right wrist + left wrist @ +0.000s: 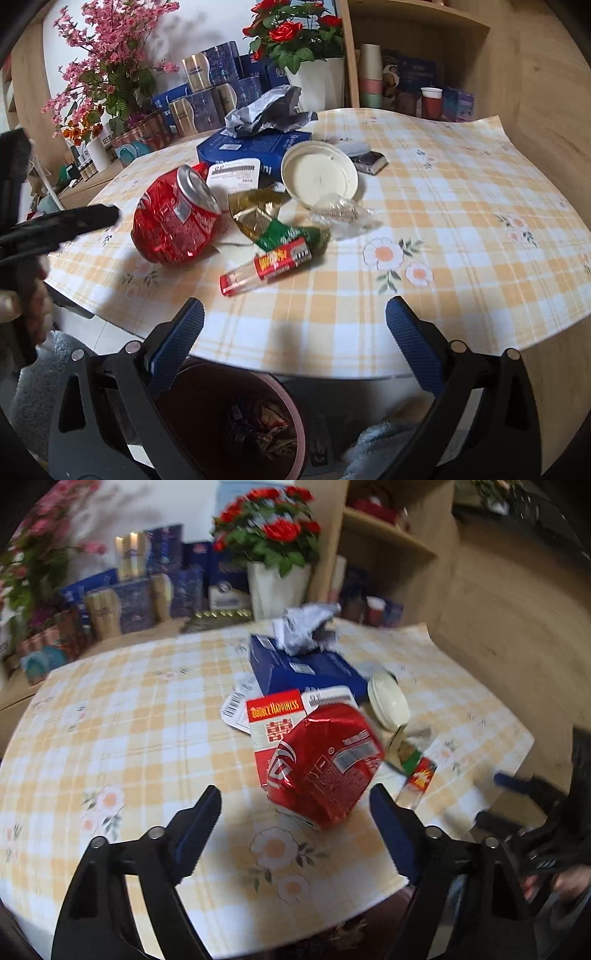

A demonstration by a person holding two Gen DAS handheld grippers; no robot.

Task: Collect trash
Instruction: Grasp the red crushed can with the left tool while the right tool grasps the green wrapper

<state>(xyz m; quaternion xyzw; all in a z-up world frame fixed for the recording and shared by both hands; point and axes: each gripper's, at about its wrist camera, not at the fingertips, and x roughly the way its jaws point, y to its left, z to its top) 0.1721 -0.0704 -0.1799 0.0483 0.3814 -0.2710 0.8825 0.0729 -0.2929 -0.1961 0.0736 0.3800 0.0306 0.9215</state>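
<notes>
The crushed red can lies on the table just ahead of the left claw, whose jaws stand wide open and empty; the right claw is also wide open and empty.

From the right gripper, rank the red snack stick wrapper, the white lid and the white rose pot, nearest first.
1. Red snack stick wrapper, just ahead of the right gripper, slightly left.
2. White lid, mid-table.
3. White rose pot, behind the table.
</notes>
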